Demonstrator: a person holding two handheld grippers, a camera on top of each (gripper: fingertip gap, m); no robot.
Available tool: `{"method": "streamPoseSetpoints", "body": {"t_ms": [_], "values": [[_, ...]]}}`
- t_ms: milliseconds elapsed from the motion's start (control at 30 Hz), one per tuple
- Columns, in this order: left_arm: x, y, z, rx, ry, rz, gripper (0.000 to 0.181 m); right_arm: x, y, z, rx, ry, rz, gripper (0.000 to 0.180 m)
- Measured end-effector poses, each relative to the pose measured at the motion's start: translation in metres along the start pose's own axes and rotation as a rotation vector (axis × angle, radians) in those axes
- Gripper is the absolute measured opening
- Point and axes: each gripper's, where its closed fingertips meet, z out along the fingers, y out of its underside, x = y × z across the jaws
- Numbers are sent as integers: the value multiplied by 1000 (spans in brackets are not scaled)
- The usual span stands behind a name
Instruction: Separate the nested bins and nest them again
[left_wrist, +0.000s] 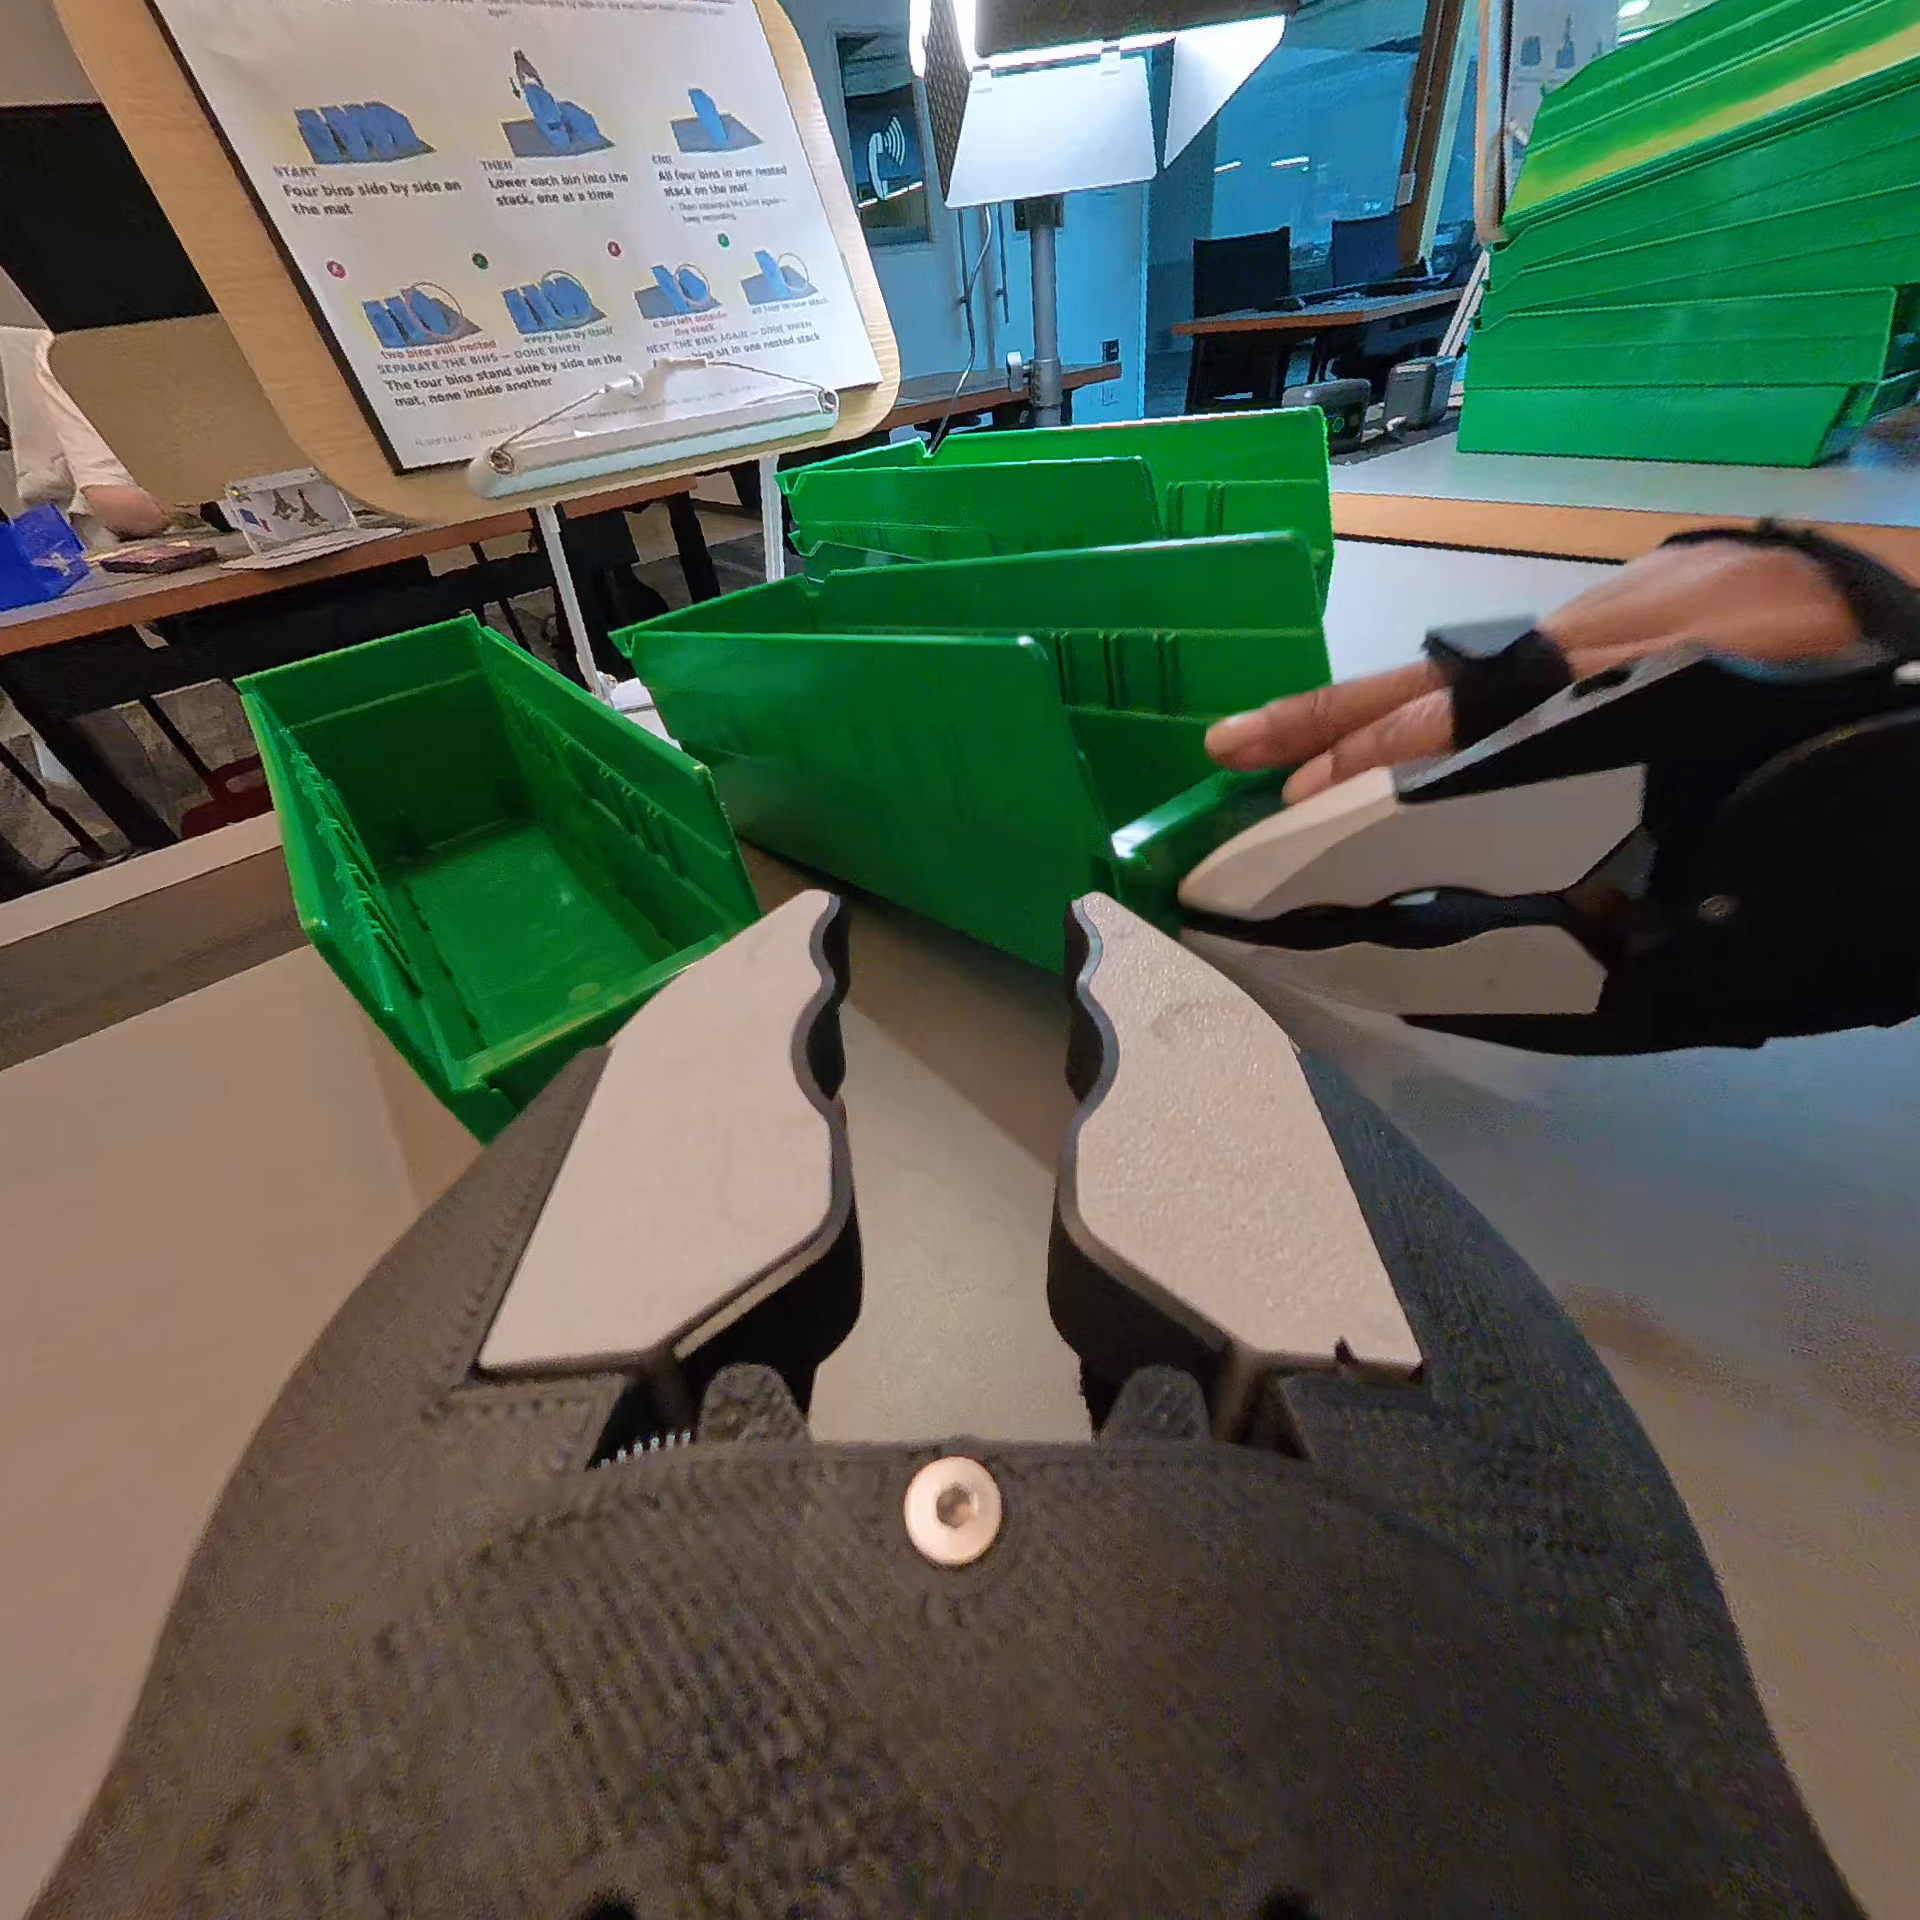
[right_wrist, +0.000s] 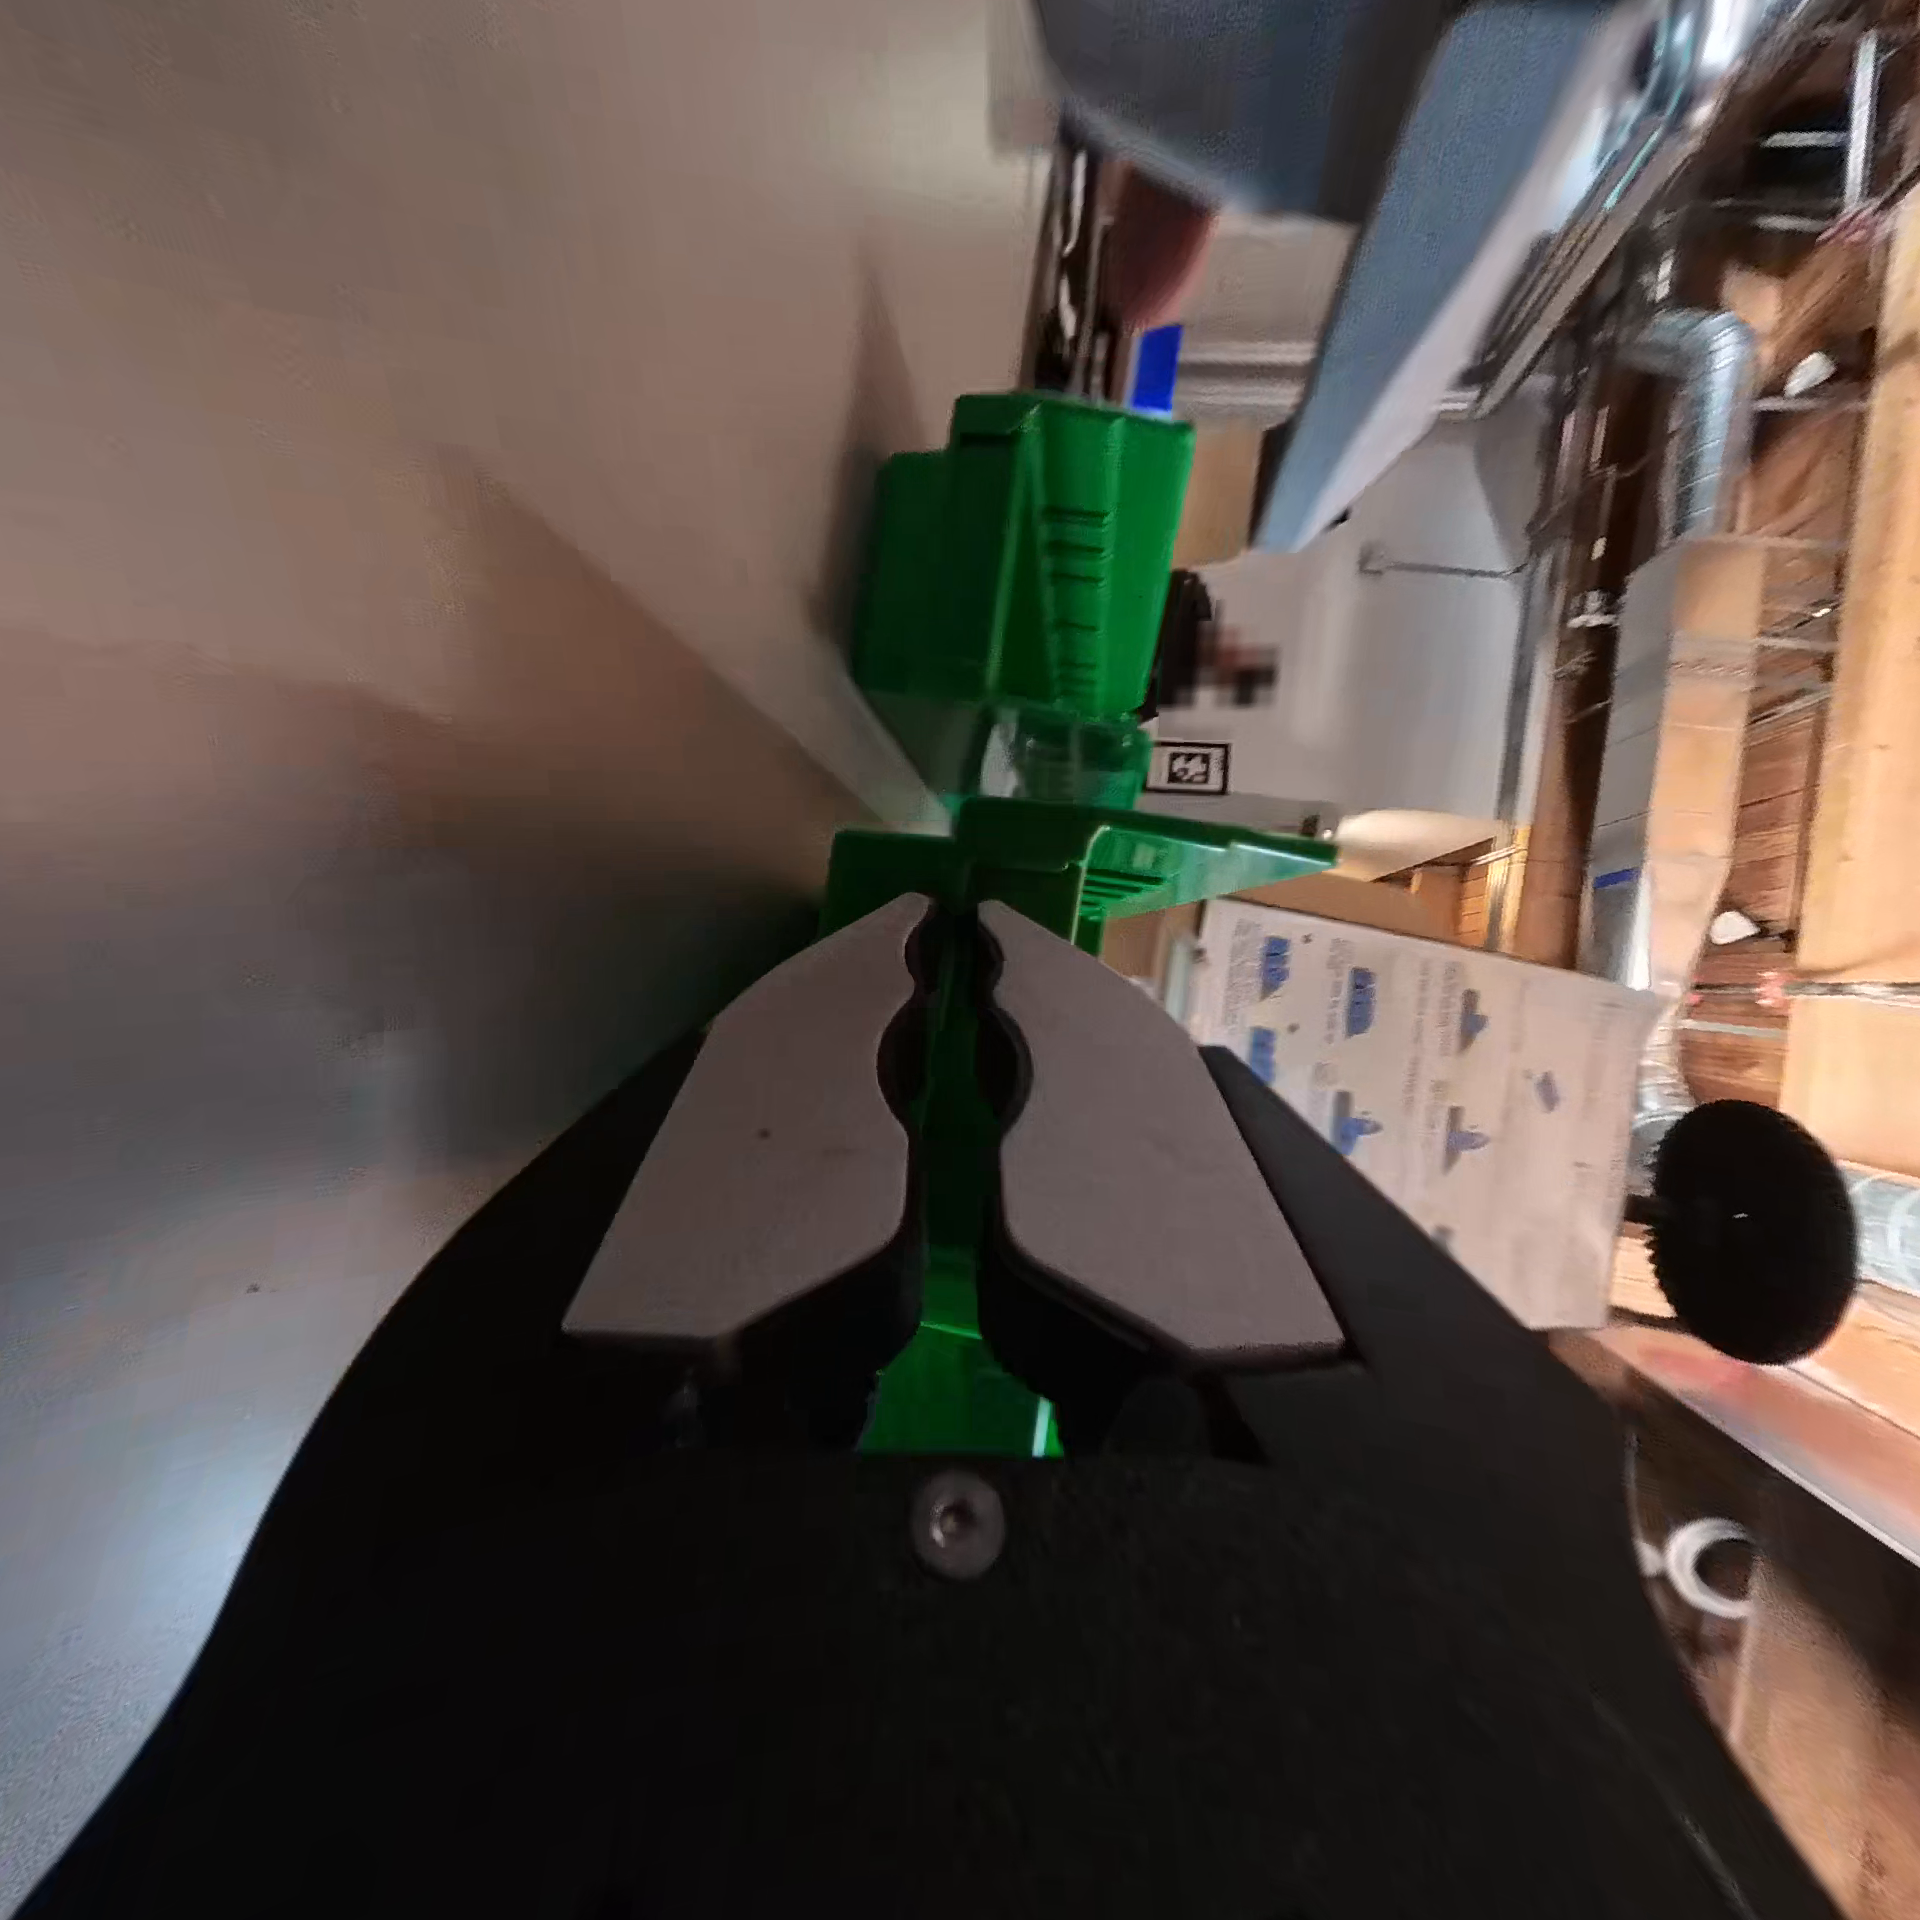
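Three green bins stand on the grey mat (left_wrist: 935, 1122) in the left wrist view: an open one at the left (left_wrist: 488, 862), a middle one (left_wrist: 883, 758) and a far one (left_wrist: 1039, 488). My left gripper (left_wrist: 956, 935) is open and empty, just in front of the gap between the left and middle bins. My right gripper (left_wrist: 1195, 904) comes in from the right and is shut on the middle bin's low front lip. In the right wrist view, which is rolled sideways, my right gripper (right_wrist: 951, 920) pinches that green lip (right_wrist: 951, 1143). Another bin (right_wrist: 997, 582) lies beyond.
An instruction board (left_wrist: 520, 208) on a stand rises behind the bins. A tall stack of green bins (left_wrist: 1714, 260) sits at the far right. A person's gloved hand (left_wrist: 1507, 675) holds the right gripper. The mat's left edge (left_wrist: 156, 997) steps down to the table.
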Motion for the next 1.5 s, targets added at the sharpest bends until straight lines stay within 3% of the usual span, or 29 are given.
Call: {"method": "streamPoseSetpoints", "body": {"t_ms": [200,500,733,900,1133,1367,1500], "values": [[-1,0,0,0,0,-3,39,-36,17,6,-41,-140,65,10],[2,0,0,-3,5,6,39,-39,18,-4,-134,-560,259,55],[0,-2,-2,9,5,-4,39,-30,29,24,-254,-601,255,64],[0,-3,-3,12,12,-15,39,-10,35,32,-267,-585,298,63],[1,-4,-4,15,11,-7,39,-32,54,50,-366,-649,297,59],[1,-3,-4,12,16,-10,39,-47,57,59,-329,-704,361,28],[0,-4,-4,13,14,-11,39,-45,52,53,-271,-697,332,28]]}}
